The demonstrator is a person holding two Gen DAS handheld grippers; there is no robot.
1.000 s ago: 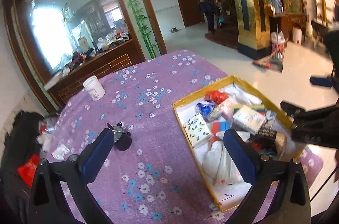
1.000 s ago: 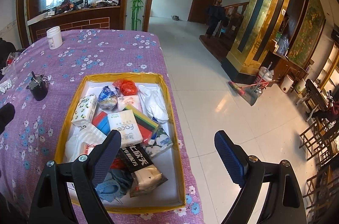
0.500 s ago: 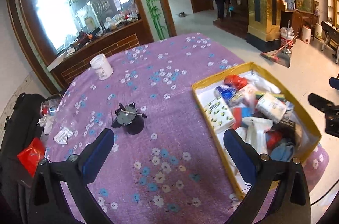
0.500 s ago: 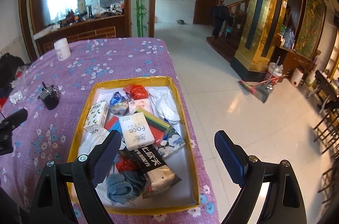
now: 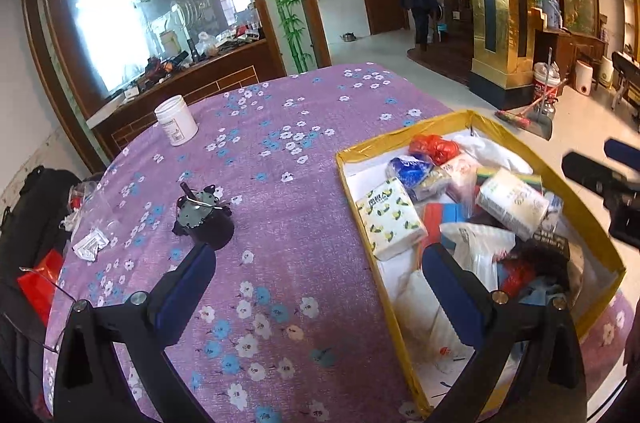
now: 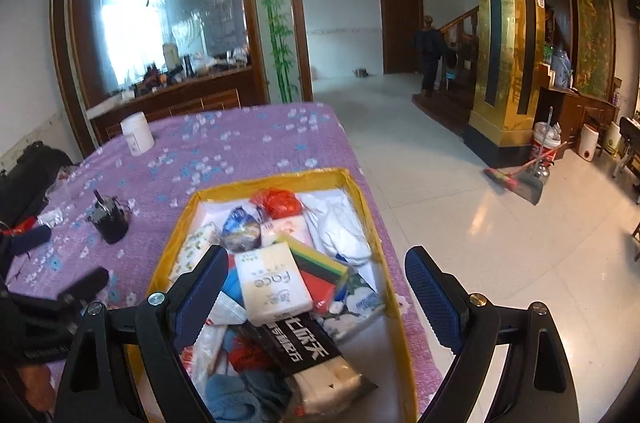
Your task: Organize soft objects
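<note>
From the left wrist, the left gripper [image 5: 316,283] sits lower and closer to the purple cloth [image 5: 280,159] than a second ago, its jaws spread wide and empty. One yellow-rimmed box [image 5: 404,139] lies to its right, heaped with soft packs: one lemon-print tissue pack [image 5: 390,217], one red bag [image 5: 434,148]. Far left stands one white jar [image 5: 176,119]; nearer, one black motor part [image 5: 204,219].

From the right wrist, the right gripper [image 6: 316,297] has dipped toward the box [image 6: 272,181], jaws wide apart and holding nothing, with one cream tissue pack [image 6: 272,283] directly ahead between them. One black wrapper [image 6: 300,343] and one blue cloth [image 6: 232,395] lie nearer. Both tools seem to be closing in for a first pick; sorting looks unstarted.
</note>
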